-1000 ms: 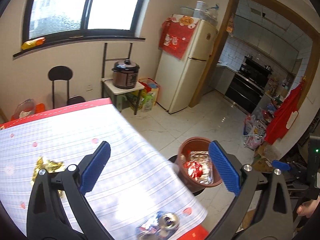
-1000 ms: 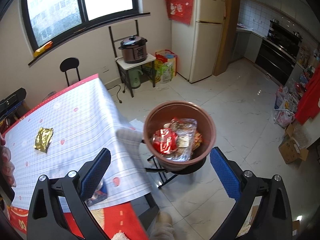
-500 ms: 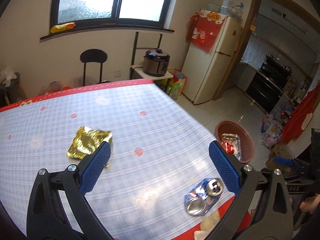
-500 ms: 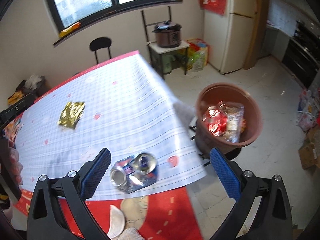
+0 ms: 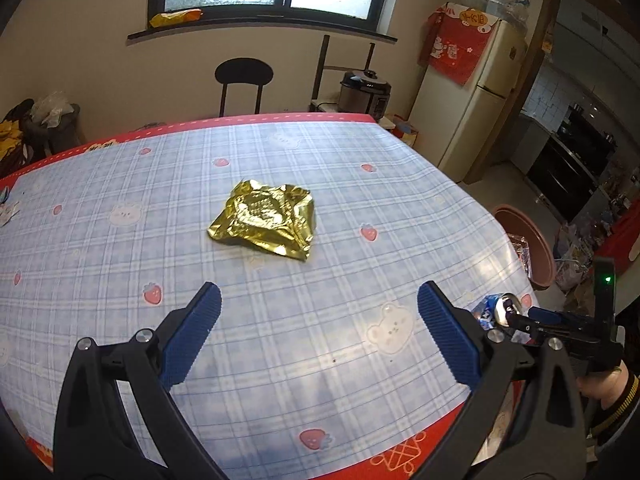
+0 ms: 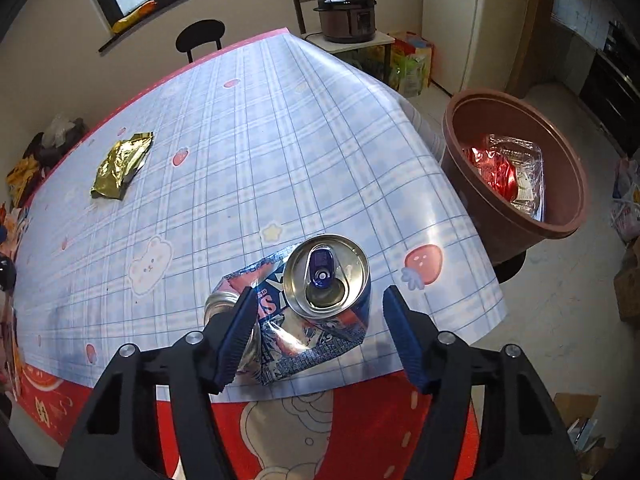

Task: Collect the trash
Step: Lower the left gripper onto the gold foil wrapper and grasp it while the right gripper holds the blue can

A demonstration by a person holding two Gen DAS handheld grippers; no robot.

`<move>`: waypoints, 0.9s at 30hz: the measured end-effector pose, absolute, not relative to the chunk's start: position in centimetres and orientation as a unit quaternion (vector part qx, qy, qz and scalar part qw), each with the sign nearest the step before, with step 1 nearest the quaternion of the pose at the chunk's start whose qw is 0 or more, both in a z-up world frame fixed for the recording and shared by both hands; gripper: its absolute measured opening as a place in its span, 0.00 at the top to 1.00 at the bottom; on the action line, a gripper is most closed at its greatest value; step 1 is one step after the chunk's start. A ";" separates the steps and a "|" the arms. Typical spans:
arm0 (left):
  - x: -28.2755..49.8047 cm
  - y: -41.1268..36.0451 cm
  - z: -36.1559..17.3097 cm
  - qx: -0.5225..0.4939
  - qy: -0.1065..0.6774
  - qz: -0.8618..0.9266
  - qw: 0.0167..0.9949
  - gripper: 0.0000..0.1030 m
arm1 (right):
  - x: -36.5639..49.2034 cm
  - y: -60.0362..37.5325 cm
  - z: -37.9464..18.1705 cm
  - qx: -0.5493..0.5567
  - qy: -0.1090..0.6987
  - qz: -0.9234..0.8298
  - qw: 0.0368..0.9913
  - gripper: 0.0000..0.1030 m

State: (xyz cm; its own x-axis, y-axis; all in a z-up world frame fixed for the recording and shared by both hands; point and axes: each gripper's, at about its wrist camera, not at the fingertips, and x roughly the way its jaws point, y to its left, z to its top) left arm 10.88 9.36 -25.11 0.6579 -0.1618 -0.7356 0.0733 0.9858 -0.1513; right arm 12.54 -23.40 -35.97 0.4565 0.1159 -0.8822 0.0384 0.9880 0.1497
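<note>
A crumpled gold foil wrapper [image 5: 266, 220] lies mid-table on the blue checked cloth; it also shows far left in the right wrist view [image 6: 120, 164]. My left gripper [image 5: 318, 334] is open and empty, short of the wrapper. A crushed blue drink can [image 6: 304, 300] lies near the table's front right edge; in the left wrist view it shows partly hidden [image 5: 500, 308]. My right gripper [image 6: 320, 334] is open, its jaws on either side of the can without closing on it. A brown trash bucket [image 6: 480, 184] holding red and clear wrappers stands beside the table on the right.
A black chair [image 5: 243, 80] stands behind the table. A rice cooker [image 6: 347, 20] sits on a small stand by the fridge [image 5: 476, 96]. Bags and clutter lie on the floor at the left [image 5: 24, 128] and far right.
Both grippers swung from the bucket back over the table. The left now faces the gold wrapper close up. The right has come down around the crushed can.
</note>
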 end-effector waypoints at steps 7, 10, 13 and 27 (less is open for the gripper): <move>9.7 12.6 -26.9 -0.069 0.423 -0.033 0.903 0.06 | 14.0 -22.6 -37.8 0.068 0.527 -0.007 0.847 0.41; 9.4 13.3 -26.9 -0.075 0.423 -0.026 0.903 0.06 | 14.5 -22.3 -38.4 0.069 0.533 -0.014 0.843 0.45; 8.9 13.7 -27.0 -0.080 0.423 -0.022 0.902 0.06 | 14.8 -21.9 -38.6 0.062 0.533 -0.019 0.844 0.47; 9.2 13.9 -28.5 -0.094 0.446 -0.015 0.890 0.06 | 14.6 -17.6 -36.5 0.064 0.516 0.054 0.852 0.48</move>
